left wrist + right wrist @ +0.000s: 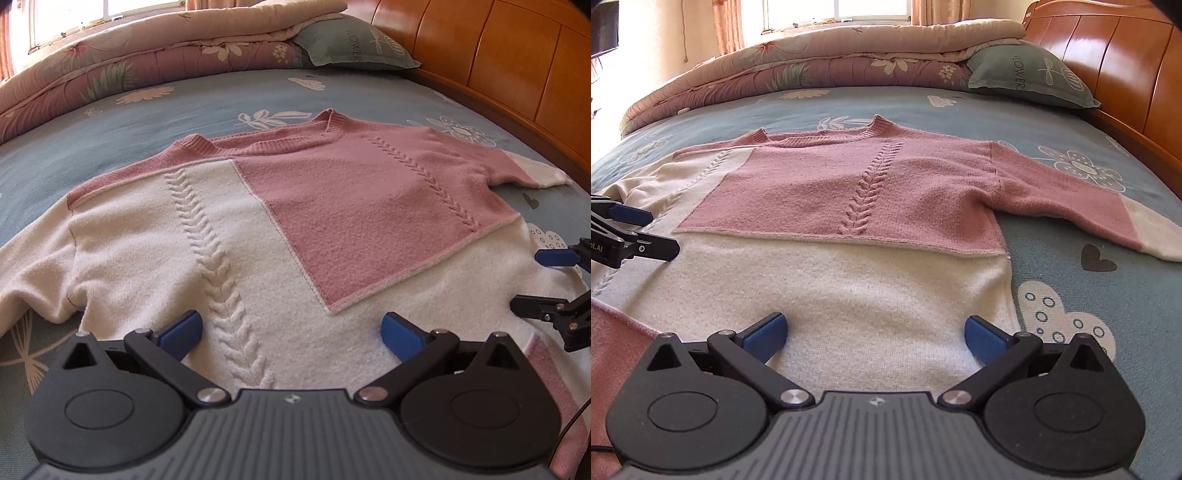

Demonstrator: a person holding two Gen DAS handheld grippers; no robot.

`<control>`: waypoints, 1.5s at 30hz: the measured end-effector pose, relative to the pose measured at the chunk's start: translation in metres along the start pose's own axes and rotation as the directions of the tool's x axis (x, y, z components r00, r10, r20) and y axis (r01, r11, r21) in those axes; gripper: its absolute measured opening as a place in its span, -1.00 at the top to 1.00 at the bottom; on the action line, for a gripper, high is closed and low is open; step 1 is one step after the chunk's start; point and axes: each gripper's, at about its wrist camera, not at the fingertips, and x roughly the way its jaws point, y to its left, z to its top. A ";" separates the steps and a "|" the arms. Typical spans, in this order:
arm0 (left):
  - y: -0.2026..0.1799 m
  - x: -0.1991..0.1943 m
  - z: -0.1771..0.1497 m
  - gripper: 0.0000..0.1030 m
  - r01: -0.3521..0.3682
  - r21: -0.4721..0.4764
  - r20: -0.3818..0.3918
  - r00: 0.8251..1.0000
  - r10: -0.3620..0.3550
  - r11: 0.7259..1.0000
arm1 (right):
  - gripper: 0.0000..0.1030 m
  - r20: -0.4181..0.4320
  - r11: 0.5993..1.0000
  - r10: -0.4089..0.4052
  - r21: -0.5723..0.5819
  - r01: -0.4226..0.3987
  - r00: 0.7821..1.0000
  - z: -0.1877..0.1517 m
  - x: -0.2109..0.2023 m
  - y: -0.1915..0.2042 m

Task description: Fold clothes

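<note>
Bedsheet (1071, 229) under sweater (849, 192), full right sleeve (1089, 214) only right-view; 2 tools (291, 332) (873, 334) released.

I am in a bedroom at home, my right gripper (875, 334) held over a made bed (1082, 295) whose blue-grey sheet is printed with white flowers, leaves and small dark hearts. Ahead of my gripper, along the bed's far side, lies a rolled quilt (820, 70) in pink and beige with a floral pattern. To the right of it, a grey-green pillow (1030, 74) printed with the word "FLOWERS" rests against a glossy orange-brown wooden headboard (1108, 62) that runs down the right side. Beyond the quilt, a bright window (834, 9) with pale curtains (729, 26) lets daylight in
</note>
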 end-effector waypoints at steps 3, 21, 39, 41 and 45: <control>0.002 -0.014 -0.006 -0.99 0.008 -0.121 -0.002 1.000 -0.008 0.993 | -1.00 -0.008 1.000 0.011 -0.007 -0.011 1.000 0.001 0.001 -0.001; -0.052 -0.035 -0.052 -0.99 -0.098 -0.046 -0.006 0.995 0.097 0.994 | -1.00 -0.024 1.000 0.022 -0.022 -0.022 0.999 0.003 0.000 -0.002; 0.027 -0.036 0.034 -0.99 0.148 -0.346 0.079 0.989 -0.128 0.926 | -1.00 -0.043 0.999 -0.008 -0.042 0.007 0.999 0.003 -0.004 0.003; 0.035 -0.014 0.041 -0.99 0.151 -0.385 0.059 0.989 -0.139 0.911 | -1.00 -0.045 0.999 -0.007 -0.046 0.005 0.999 0.003 -0.004 0.003; 0.055 0.030 0.039 -0.99 0.139 -0.489 0.014 0.988 -0.152 0.861 | -1.00 -0.048 0.998 0.002 -0.055 -0.005 0.999 0.003 -0.004 0.002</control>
